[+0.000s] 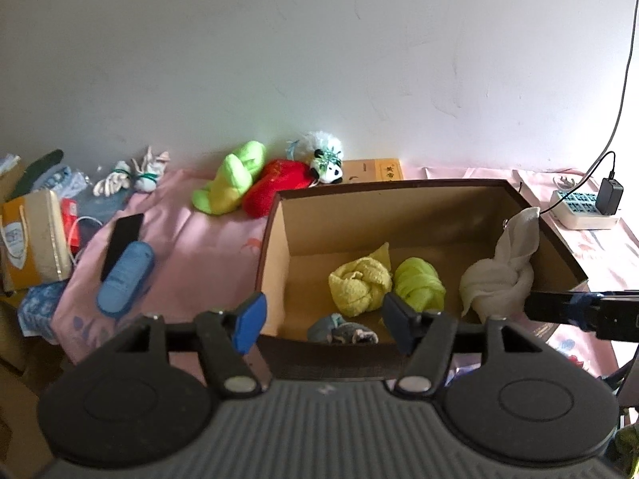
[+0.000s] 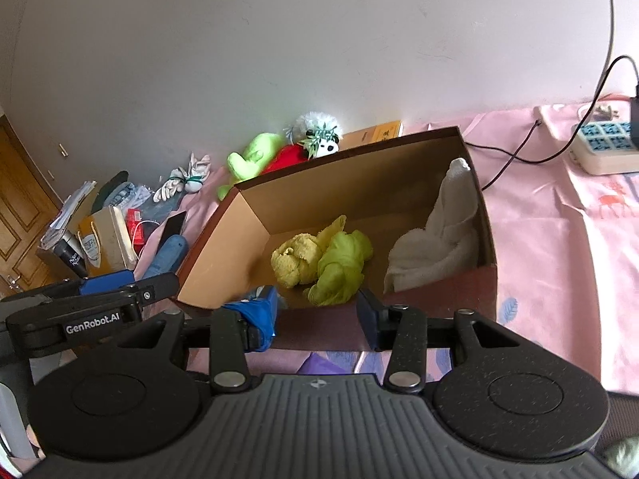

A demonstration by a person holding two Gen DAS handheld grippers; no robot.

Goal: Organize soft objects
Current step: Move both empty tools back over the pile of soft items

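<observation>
Soft objects are split between the pink sheet (image 1: 191, 247) and the brown cardboard box (image 1: 275, 247). Starting at your far left, a gold paper bag (image 1: 34, 235) and other clutter sit at the sheet's edge, with a blue case (image 1: 124, 279) lying beside them and a tied pair of white gloves (image 1: 116, 177) further back by the wall. Next along, behind the box's back left corner, you have a lime green plush (image 1: 231, 179), a red plush (image 1: 275, 185) touching it, and a small panda toy (image 1: 329, 163) resting against the red one. Your left gripper (image 1: 321, 317) hangs over the box's near wall, fingers apart with nothing between them. Inside the box lie a blue-grey bundle (image 1: 341, 329) near the front, a knotted yellow cloth (image 1: 359, 283) and a knotted green cloth (image 1: 419, 283) touching side by side, and a white towel (image 1: 499, 275) leaning against the right wall. Your right gripper (image 2: 317, 319) also stands open and empty at the near wall. Furthest right sits a power strip (image 2: 599, 147).
</observation>
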